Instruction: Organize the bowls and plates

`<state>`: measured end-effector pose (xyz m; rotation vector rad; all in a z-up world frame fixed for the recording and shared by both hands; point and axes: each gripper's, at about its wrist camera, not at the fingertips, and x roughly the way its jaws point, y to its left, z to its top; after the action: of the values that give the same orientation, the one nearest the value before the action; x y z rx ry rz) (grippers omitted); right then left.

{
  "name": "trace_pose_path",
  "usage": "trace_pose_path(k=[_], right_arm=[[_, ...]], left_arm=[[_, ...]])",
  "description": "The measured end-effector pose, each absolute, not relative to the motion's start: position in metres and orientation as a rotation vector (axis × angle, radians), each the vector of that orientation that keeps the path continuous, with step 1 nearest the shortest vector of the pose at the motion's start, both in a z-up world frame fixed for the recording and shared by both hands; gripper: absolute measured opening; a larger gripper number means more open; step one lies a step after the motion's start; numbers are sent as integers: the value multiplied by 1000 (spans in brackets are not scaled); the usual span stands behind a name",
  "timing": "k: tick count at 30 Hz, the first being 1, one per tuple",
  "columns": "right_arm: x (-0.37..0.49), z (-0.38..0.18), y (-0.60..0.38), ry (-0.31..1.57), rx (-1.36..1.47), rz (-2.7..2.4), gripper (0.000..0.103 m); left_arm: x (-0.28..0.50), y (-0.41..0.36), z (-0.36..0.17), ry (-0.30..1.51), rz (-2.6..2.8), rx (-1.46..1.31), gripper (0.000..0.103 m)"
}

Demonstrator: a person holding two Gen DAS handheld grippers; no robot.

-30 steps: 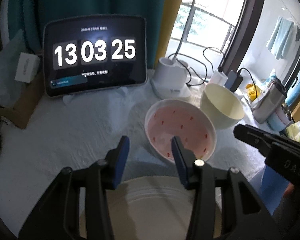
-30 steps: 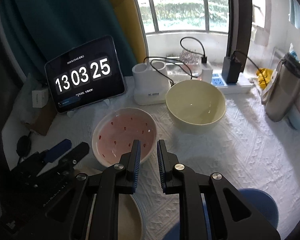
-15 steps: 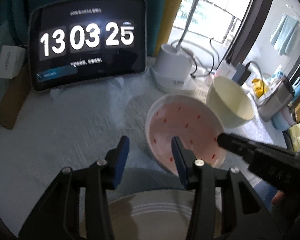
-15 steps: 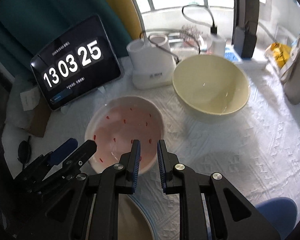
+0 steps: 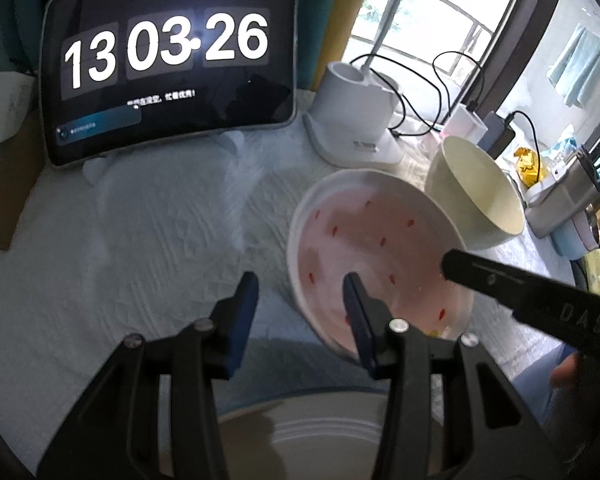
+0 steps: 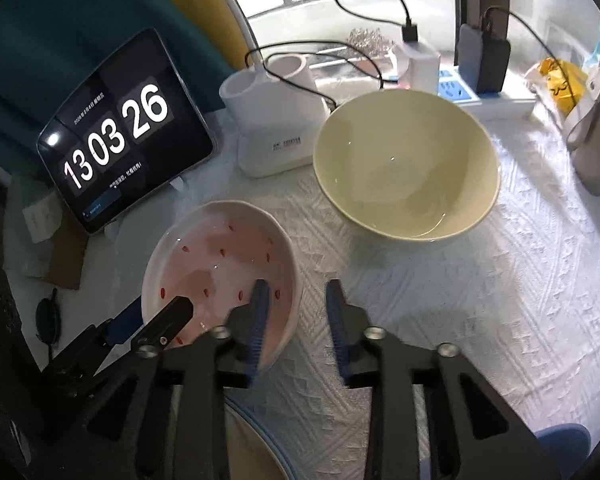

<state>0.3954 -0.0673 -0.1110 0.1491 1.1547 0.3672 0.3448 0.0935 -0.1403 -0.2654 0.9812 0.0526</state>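
My right tool (image 6: 294, 322) has just been opening — its jaws now straddle the near rim of the pink bowl (image 6: 220, 264), which sits on the desk (image 6: 480, 300) beside the cream bowl (image 6: 406, 168). My left tool (image 5: 300, 304) hangs apart, empty. I'd seat the rim deep between the pads before clamping — a shallow bite could let it tip.

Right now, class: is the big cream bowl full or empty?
Empty. The cream bowl stands upright on the white cloth, its bare glazed inside showing only reflections.
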Motion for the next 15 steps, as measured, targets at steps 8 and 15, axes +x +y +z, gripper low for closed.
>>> trace_pose_path(k=[8, 15], right_arm=[[397, -126, -51, 1213, 115, 415, 35], [401, -135, -50, 1246, 150, 449, 34]], left_arm=[[348, 93, -147, 1005, 51, -272, 45], [351, 87, -152, 1006, 2, -263, 45]])
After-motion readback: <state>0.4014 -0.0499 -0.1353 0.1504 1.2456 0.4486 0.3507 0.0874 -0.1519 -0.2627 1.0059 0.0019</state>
